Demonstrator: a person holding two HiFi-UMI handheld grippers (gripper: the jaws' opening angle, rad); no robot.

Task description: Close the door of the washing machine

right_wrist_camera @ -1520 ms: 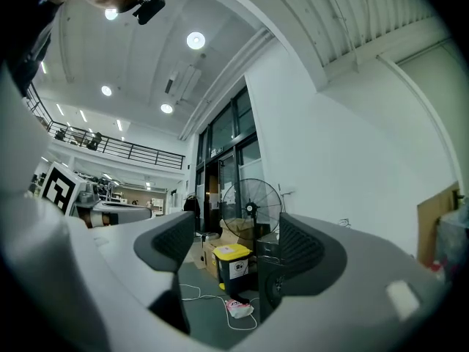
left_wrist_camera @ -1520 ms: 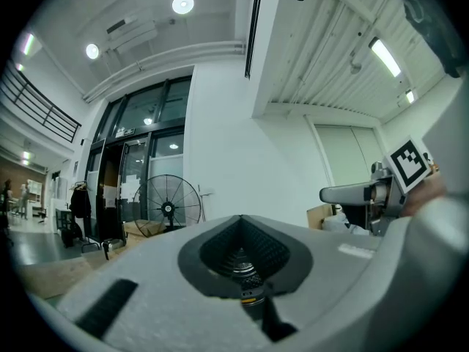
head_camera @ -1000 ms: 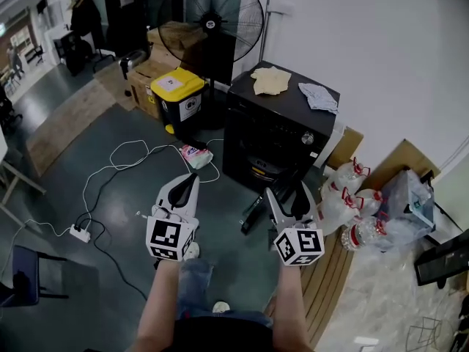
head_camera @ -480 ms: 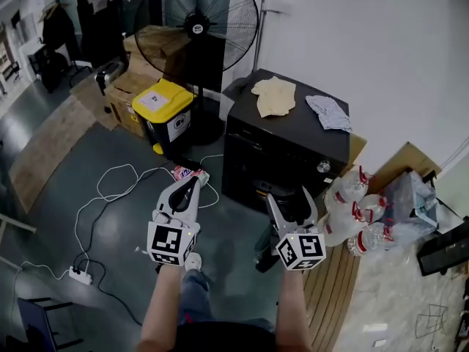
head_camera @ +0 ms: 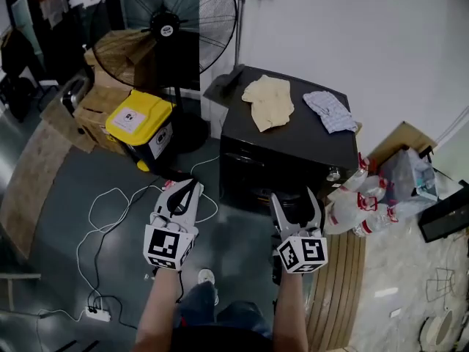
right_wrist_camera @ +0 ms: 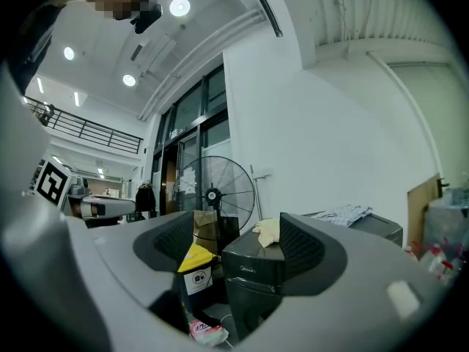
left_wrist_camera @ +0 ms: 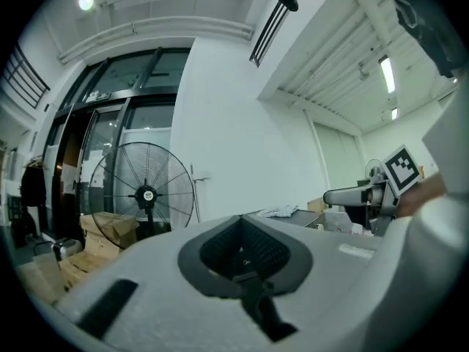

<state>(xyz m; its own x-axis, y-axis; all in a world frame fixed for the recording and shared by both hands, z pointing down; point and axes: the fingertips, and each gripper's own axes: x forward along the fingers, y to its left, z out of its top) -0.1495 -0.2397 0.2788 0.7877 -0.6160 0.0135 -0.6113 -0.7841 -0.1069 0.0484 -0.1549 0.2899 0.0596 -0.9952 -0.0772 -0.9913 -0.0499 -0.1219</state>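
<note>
The black washing machine point(head_camera: 293, 134) stands against the white wall with two cloths on its lid. My right gripper point(head_camera: 294, 195) is open just in front of its front panel. In the right gripper view the machine point(right_wrist_camera: 253, 273) shows between the open jaws of the right gripper point(right_wrist_camera: 238, 251). A dark edge point(head_camera: 277, 268) under my right gripper looks like the open door, and it is mostly hidden. My left gripper point(head_camera: 192, 185) is shut and empty, left of the machine. The left gripper view shows the left gripper point(left_wrist_camera: 242, 251) with its pads together.
A big standing fan point(head_camera: 172, 28) and a yellow-lidded bin point(head_camera: 139, 127) stand left of the machine, with cardboard boxes point(head_camera: 84, 105) behind. White cables point(head_camera: 110, 204) trail over the floor. Plastic bottles point(head_camera: 352, 204) and bags lie at the right by wooden boards point(head_camera: 341, 284).
The view has moved closer to the washing machine and both grippers now hang nearer its front. The left stays shut and the right stays open.
</note>
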